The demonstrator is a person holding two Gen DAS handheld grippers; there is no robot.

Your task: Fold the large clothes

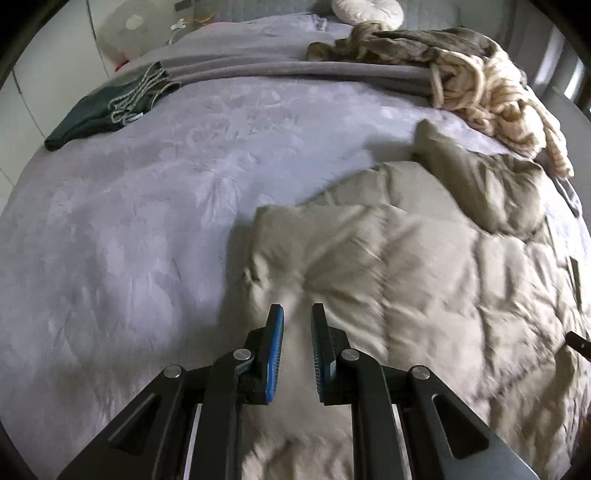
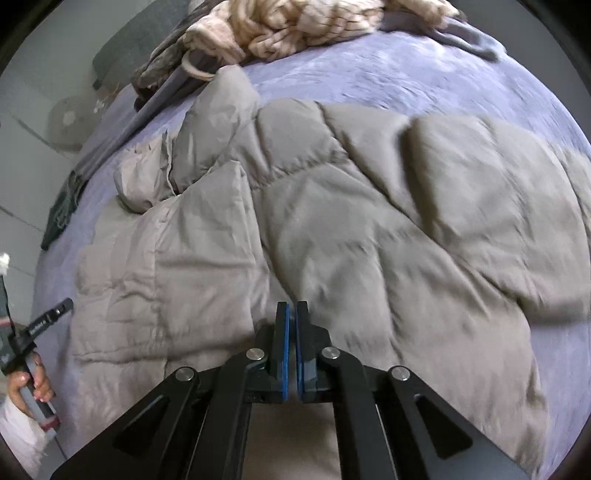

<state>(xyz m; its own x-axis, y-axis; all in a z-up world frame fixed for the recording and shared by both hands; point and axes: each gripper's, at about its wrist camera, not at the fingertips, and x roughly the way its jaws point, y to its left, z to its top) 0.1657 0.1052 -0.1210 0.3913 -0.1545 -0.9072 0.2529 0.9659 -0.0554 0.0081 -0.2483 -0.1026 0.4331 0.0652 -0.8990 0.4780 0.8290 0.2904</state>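
Both grippers sit low over the near hem of a beige quilted puffer coat (image 2: 332, 229) spread on a lavender bedspread (image 1: 129, 221). On the right gripper (image 2: 292, 310) the blue pads are pressed flat together with no gap; fabric lies directly under the tips, but whether a pinch of it is caught there cannot be told. On the left gripper (image 1: 297, 314) the jaws stand narrowly parted, pale blurred fabric showing in the slot, and again a firm hold cannot be confirmed. From either pair of fingers the coat runs ahead, its long axis from hem to a rumpled collar (image 2: 147, 181) at the far end; from the left fingers most of it lies ahead and to the right, from the right fingers ahead and to both sides. Each hand is at its own stretch of hem, so neither is clearly nearer. A fold would likely carry this hem forward over the body. Beyond the collar lies a heap of cream and brown fur throws (image 2: 280, 26), close enough to crowd the landing spot. Well off to the far left of the left fingers lies a dark green garment (image 1: 96, 114), out of the way.
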